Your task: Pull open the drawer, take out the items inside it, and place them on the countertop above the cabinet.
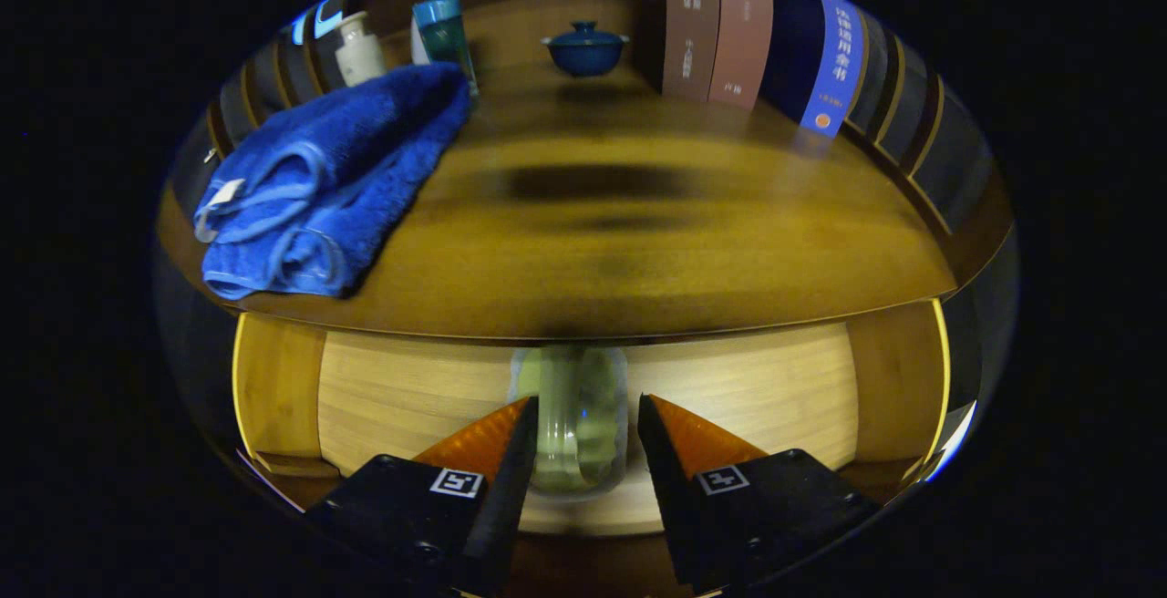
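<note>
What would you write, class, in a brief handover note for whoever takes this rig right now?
Claw: open, fingers either side of the clear glass jar, not pressing it.
Things: the jar lies in the open pale wooden drawer, under the brown wooden countertop. A folded blue towel lies on the countertop.
Done: drawer pulled open.
Left: close on the jar, lift it out, set it on the countertop's bare middle.

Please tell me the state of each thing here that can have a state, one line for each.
drawer: pulled open
glass jar: upright in the drawer, between the fingers, not clearly gripped
gripper: open
blue towel: folded, on the countertop
blue lidded bowl: lid on
books: standing upright
</note>
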The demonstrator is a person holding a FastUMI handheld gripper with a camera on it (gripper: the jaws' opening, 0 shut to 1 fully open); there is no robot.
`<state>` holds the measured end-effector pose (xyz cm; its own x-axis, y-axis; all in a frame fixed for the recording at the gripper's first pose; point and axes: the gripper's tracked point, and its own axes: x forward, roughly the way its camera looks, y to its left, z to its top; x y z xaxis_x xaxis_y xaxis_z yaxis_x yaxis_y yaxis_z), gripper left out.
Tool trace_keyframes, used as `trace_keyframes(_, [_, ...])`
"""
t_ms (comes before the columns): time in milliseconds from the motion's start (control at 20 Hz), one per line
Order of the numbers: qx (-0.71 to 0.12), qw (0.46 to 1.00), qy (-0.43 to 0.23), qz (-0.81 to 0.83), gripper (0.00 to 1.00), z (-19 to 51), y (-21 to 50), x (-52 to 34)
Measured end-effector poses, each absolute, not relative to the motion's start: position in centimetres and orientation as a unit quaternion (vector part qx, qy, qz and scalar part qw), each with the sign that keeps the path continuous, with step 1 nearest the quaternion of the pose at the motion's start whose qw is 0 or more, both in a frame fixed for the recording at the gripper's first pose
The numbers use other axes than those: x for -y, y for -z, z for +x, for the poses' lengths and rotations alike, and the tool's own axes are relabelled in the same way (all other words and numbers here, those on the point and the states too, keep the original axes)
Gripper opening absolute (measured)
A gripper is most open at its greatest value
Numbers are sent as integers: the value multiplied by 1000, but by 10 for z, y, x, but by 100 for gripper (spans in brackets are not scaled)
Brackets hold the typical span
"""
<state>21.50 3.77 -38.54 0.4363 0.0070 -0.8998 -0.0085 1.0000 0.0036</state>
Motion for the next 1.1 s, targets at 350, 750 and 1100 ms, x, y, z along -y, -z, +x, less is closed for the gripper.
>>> trace_keyframes(350, [-508, 860, 0, -52, 21, 226, 380, -34])
trace_keyframes(750, [-467, 884, -19, -18, 13, 209, 344, -43])
trace_keyframes(1100, [-387, 921, -31, -12, 13, 181, 262, -29])
